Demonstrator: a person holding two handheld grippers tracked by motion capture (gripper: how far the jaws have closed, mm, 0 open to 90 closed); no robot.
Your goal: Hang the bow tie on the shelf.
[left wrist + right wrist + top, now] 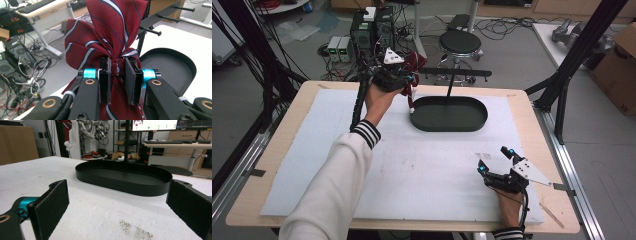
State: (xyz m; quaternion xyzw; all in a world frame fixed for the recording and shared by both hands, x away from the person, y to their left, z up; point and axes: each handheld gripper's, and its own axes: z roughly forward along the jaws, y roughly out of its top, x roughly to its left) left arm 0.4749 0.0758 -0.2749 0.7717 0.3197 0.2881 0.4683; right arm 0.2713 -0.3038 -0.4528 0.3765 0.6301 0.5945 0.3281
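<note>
High view: left tongs hold tie beside tray.

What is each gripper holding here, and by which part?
The left gripper is shut on the dark red striped tie, pinching a bunched, folded section. The right gripper is open, holding nothing.

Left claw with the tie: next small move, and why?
Probably carry the tie right and slightly up toward the pegs of the black rack. The left claw is shut on the bunched striped fabric, held just left of the rack and above its oval tray. The right claw rests open on the table, not helping.
</note>
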